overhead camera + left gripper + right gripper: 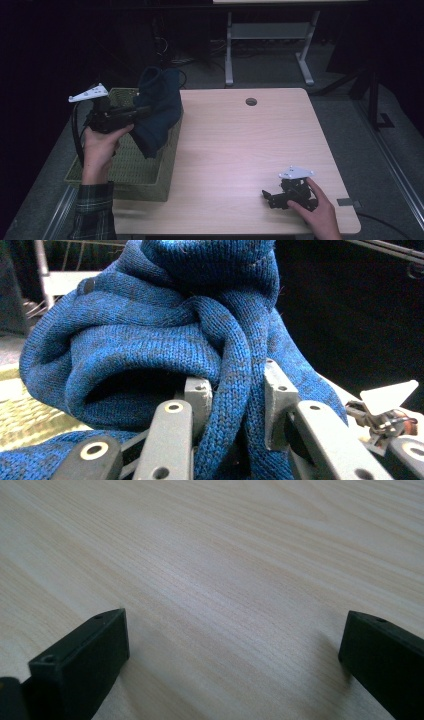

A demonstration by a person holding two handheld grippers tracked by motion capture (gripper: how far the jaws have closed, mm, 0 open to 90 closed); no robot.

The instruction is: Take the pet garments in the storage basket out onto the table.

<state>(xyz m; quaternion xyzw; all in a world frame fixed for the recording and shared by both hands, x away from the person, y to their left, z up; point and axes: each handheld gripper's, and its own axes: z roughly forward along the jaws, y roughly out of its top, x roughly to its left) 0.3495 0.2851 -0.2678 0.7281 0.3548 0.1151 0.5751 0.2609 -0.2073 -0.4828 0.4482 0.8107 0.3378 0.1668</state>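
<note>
Basket: a green woven basket (145, 175) stands along the bench's (240, 150) left edge, its near end close to the near-left corner; part of it overhangs the bench on the left.
Left hand-held gripper: the left hand-held gripper (142, 111) is held above the basket, its jaws clamped tight on a fold of a dark blue knitted garment (159, 112).
Grip detail: in the left gripper view a rope-like roll of the blue knit (235, 390) runs between the two pads and bulges above them.
Garment place: over the basket's far right part, near the bench's far-left corner, clear of the bench top.
Garment lie: bunched, long axis roughly upright; one end rises above the jaws, the other hangs down towards the basket's right wall.
Right hand-held gripper: the right hand-held gripper (267, 196) rests on the bench near the near-right corner, jaws spread wide with bare wood between them.
In the way: nothing lies between the two grippers; a round hole (251, 101) sits near the far edge.
</note>
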